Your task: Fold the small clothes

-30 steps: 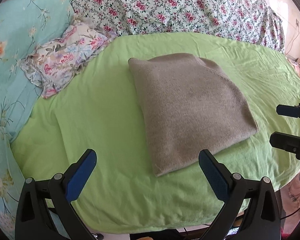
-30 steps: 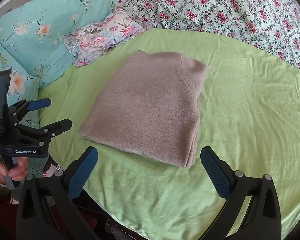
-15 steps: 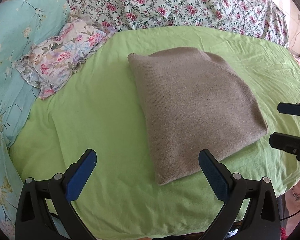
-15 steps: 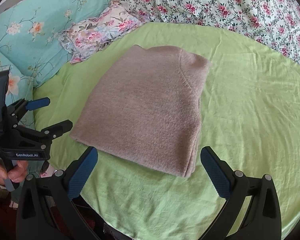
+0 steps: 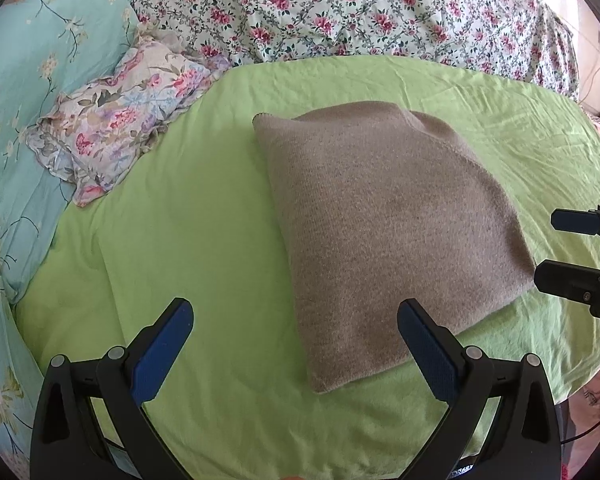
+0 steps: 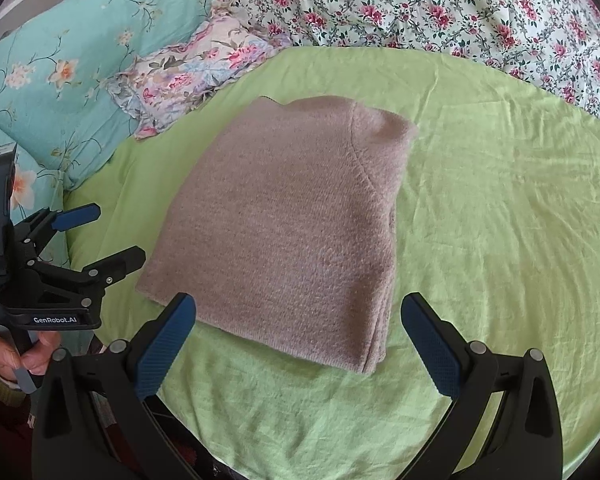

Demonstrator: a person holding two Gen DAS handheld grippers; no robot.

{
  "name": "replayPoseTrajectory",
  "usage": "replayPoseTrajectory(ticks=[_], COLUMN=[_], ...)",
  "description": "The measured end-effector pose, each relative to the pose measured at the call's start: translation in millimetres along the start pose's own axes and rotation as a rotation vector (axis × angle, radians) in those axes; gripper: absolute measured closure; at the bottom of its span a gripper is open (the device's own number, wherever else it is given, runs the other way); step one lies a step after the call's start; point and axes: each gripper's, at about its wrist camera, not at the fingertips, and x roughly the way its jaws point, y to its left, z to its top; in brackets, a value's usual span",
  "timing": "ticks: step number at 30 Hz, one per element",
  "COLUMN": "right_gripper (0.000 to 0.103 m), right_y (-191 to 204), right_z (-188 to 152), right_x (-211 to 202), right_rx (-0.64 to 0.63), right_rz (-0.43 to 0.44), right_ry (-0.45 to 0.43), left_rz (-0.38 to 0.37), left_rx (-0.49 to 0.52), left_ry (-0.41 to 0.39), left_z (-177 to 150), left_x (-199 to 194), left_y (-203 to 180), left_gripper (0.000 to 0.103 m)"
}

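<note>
One garment, item 1: taupe knit sweater (image 5: 384, 236), already folded into a rough rectangle, lying flat on the green sheet (image 5: 204, 232) that covers the bed. Layered edges show along its right side in the right wrist view, so at least one fold is judged done.

Item 2: left gripper (image 5: 296, 344), jaws spread wide, holding nothing. It sits low over the sheet at the sweater's near left corner; its right finger reaches beside the near hem, its left finger stands over bare sheet.

Item 3: right gripper (image 6: 300, 336), jaws likewise spread wide and empty (the near hem lies straight ahead, between the two fingers and a little beyond them).

Governing relation: the sweater's long axis runs away from both grippers, from the near hem toward the far collar end by the pillows. The near hem is the closest edge to each; the left gripper is nearer the left corner, the right gripper nearer the right, layered corner. A further fold would, by my reading, mean taking the near hem at both corners and carrying it toward the far end.

Item 4: small floral pillow (image 5: 116, 128), teal floral quilt (image 5: 32, 92), rose-print quilt (image 5: 360, 12), all well apart from the sweater.

Writing: "GenRobot.AI" reads on the left gripper's body in the right wrist view; smaller text beside it is illegible.
</note>
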Motion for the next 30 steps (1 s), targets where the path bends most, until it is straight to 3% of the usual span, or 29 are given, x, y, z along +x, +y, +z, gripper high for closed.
replayPoseTrajectory(ticks=[30], right_gripper=[0.001], right_y=[12], right_z=[-5], right_x=[-10], right_rx=[-0.005], right_rz=[-0.007], right_ry=[-0.015], left_rz=[-0.011], left_rx=[0.010], left_ry=[-0.032], left_z=[1], left_x=[-17], left_y=[-3], left_gripper=[0.001])
